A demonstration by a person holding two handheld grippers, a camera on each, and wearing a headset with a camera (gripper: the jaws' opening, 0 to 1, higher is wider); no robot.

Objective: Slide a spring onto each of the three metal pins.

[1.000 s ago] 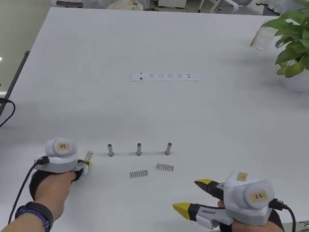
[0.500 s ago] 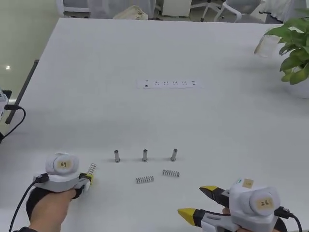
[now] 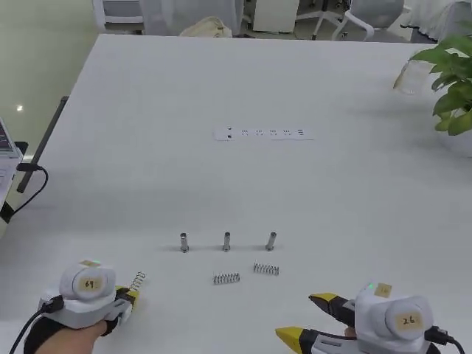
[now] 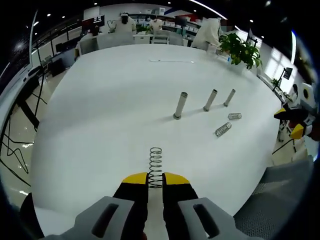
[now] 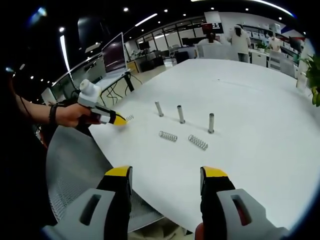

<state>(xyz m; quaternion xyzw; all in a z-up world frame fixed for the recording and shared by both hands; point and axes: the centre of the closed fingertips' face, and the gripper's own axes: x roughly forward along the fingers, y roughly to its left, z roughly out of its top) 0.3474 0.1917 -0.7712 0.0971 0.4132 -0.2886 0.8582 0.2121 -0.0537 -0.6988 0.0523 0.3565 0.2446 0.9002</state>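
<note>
Closest in, the left tool (image 3: pixel 131 294) has its yellow-tipped jaws pinched shut on the bottom of a thin wire coil spring (image 4: pixel 155 165), which sticks out past the tips over the tabletop (image 3: pixel 221 177). Over at the near right edge, the right tool (image 3: pixel 307 318) has its jaws wide apart with nothing between them; same yellow tips on a white plastic body. A bit further in, two more springs lie flat on their sides, one spring (image 3: pixel 226 279) and a second spring (image 3: pixel 266 269) just to its right, near each other but apart. Right behind those, three short shiny metal pins stand upright in a neat row, all bare: left pin (image 3: pixel 184 243), middle pin (image 3: pixel 226 241), right pin (image 3: pixel 271 241). The surface is smooth, matte white and big. Well beyond the pins lies a flat white power strip (image 3: pixel 264 133), and a leafy green plant (image 3: pixel 450 81) pokes in at the far right. Past the far edge it looks like an office, with chairs (image 3: pixel 346 9).
</note>
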